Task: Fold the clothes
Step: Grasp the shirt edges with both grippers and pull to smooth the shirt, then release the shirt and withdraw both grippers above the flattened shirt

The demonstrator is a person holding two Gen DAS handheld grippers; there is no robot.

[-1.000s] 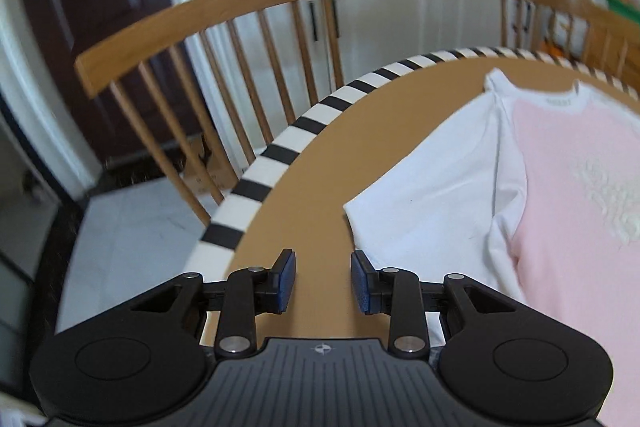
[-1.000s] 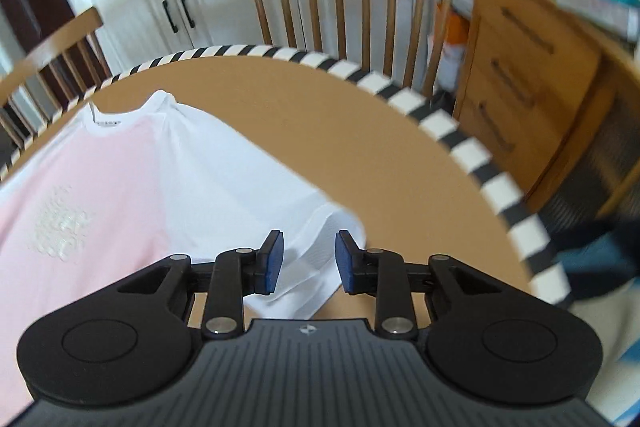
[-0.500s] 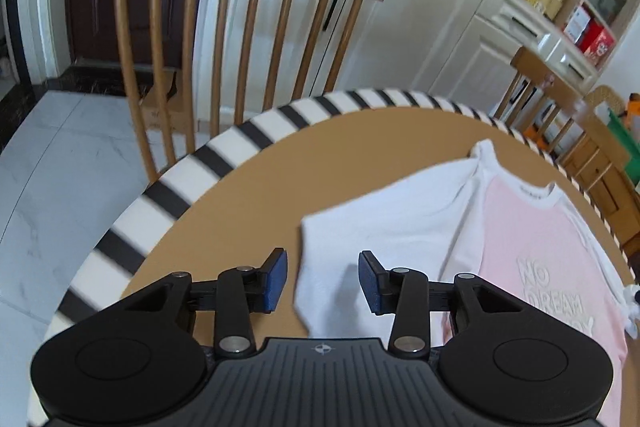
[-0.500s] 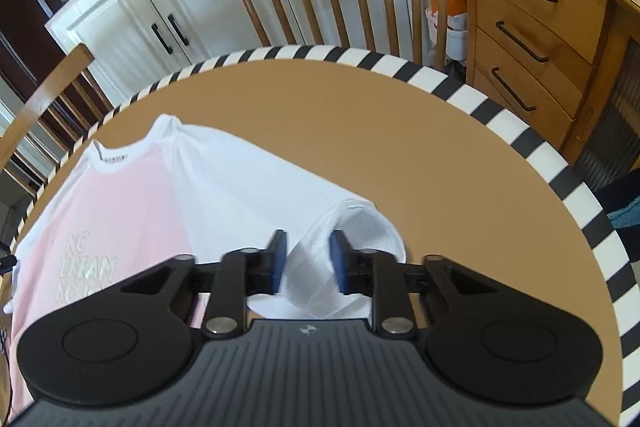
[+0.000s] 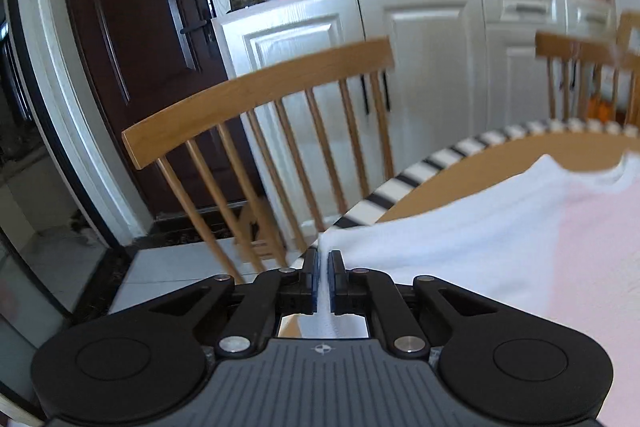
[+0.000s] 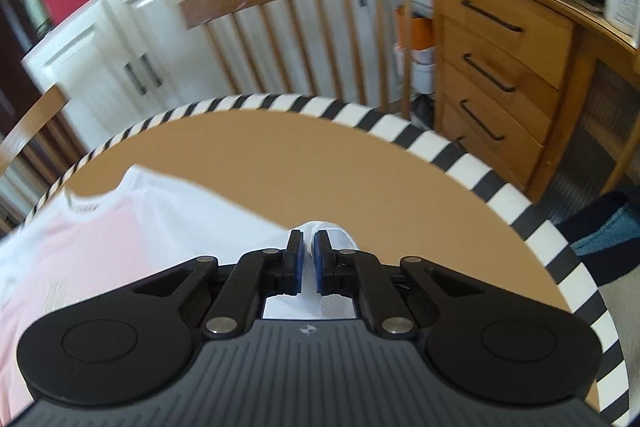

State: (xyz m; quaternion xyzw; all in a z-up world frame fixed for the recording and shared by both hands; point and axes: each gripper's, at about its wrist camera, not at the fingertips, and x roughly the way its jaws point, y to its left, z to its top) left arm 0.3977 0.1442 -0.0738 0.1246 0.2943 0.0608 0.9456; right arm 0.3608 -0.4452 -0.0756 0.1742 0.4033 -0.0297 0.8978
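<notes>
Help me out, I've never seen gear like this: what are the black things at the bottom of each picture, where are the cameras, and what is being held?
Each black thing is a hand-held two-finger gripper, carried by a person; no robot arm. A camera on each looks forward along its fingers. One picture comes from the left gripper, one from the right gripper. A white and pink T-shirt lies on a round brown table with a striped rim. Each gripper is shut on a white sleeve end.
</notes>
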